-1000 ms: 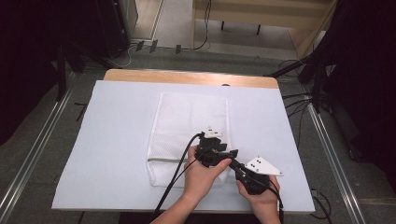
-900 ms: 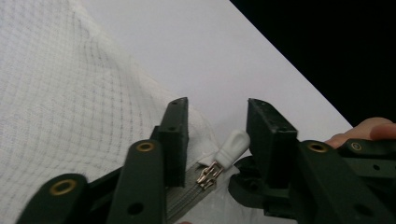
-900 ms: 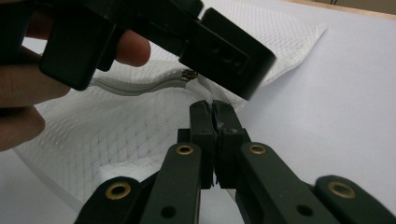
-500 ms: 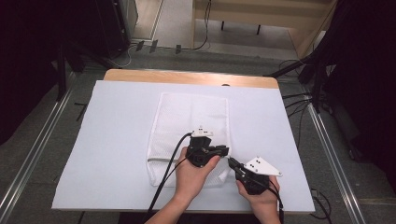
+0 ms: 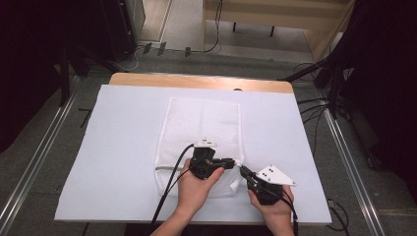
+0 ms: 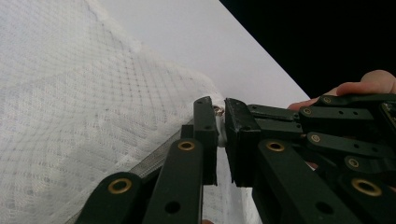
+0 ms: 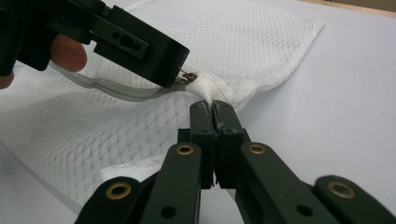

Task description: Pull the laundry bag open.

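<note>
zipper pull (image 7: 188,76) half hidden under jaws, forearms cut off

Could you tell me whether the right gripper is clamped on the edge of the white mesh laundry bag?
Yes: in the right gripper view, the right gripper has its jaws pressed together on the white mesh laundry bag beside the zip end.

White mesh cloth bag (image 5: 201,132), matt plastic tools, metal zip pull (image 7: 187,76), wood table edge (image 5: 196,81).

Bright, even overhead light, dark surroundings, soft blur on near jaws.
</note>
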`<state>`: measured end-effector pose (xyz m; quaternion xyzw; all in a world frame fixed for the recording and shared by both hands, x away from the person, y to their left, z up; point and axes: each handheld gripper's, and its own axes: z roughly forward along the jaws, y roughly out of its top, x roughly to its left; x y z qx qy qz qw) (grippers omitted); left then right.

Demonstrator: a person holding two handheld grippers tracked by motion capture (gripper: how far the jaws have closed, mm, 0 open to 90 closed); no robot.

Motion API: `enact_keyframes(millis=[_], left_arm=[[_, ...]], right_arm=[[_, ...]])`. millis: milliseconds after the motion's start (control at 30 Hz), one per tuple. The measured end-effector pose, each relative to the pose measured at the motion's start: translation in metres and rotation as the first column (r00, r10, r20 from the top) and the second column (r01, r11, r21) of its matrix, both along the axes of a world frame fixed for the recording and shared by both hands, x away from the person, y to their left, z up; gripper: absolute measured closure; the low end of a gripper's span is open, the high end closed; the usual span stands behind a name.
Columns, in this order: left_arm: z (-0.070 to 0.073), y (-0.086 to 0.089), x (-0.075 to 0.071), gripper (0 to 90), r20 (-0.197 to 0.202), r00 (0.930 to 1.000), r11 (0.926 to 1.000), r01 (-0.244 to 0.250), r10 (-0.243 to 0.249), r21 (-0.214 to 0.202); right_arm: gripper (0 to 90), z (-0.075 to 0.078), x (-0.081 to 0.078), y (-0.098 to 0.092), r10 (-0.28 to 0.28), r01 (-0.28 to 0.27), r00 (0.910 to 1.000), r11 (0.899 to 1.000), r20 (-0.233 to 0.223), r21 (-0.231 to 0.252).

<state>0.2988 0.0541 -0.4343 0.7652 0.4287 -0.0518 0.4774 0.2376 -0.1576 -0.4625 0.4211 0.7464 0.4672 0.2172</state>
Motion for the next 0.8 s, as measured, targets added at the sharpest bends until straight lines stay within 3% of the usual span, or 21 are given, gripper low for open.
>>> enact_keyframes(millis=[400, 800], left_arm=[[-0.002, 0.006, -0.001, 87.8, 0.006, 1.0, 1.0, -0.001, 0.001, 0.007], [-0.012, 0.041, -0.002, 87.8, 0.004, 0.9993, 0.9988, -0.038, 0.038, 0.032]], right_arm=[[90.0, 0.005, -0.001, -0.001, -0.004, 0.004, 1.0, 1.0, 0.002, 0.009], [90.0, 0.008, 0.0, -0.009, -0.012, 0.012, 0.9999, 1.0, -0.001, 0.022]])
